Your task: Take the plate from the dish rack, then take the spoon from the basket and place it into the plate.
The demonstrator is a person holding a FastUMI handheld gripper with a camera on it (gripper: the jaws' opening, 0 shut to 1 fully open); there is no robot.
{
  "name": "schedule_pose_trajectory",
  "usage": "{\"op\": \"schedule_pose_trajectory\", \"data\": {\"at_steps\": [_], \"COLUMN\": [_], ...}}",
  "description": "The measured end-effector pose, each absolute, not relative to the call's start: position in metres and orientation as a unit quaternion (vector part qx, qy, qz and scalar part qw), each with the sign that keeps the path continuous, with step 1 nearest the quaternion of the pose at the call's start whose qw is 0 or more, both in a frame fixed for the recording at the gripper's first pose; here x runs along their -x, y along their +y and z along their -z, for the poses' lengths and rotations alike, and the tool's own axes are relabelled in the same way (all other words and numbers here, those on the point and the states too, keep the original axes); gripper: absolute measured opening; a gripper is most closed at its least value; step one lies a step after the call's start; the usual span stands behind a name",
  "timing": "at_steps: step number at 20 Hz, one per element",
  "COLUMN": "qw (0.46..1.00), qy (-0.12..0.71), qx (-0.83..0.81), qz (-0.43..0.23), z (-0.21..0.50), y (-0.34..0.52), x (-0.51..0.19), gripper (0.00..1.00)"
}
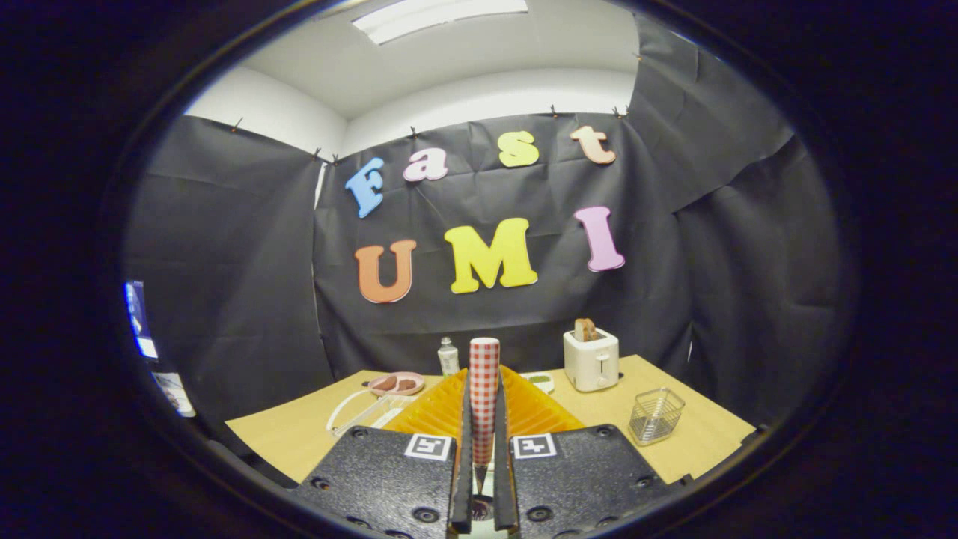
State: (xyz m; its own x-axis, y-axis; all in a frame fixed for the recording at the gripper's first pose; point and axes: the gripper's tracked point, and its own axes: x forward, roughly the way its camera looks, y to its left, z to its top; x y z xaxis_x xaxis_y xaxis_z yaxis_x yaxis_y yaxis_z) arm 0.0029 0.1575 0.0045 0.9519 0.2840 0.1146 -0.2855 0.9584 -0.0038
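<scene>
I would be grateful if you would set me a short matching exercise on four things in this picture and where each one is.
Things:
1. red-checked spoon handle
2. toaster
3. wire basket
4. pink dish

Places:
A. near the table's right end
B. between the claw's fingers
C. beside the small bottle
D. at the table's back, bread in its slot

Pairs: 1-B, 2-D, 3-A, 4-C

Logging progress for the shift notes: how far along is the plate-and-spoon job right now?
Done, apparently: the wire basket looks empty and the dish rack seems to hold no plate. In hand: the claw is shut on what looks like the spoon, its checkered handle upright between the fingers. Left: setting it into the plate. A pink plate sits beyond the rack, but I cannot tell if it is the one.
</scene>
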Motion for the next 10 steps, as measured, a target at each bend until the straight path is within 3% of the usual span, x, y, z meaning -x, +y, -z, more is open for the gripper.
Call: {"op": "schedule_pose_trajectory", "data": {"at_steps": [5, 10], "qw": [0.990, 0.988], "qy": [-0.009, 0.033], "qx": [-0.002, -0.043], "qz": [-0.142, -0.142], "z": [0.077, 0.112], "y": [0.181, 0.202], "x": [-0.017, -0.043], "gripper": [0.16, 0.16]}}
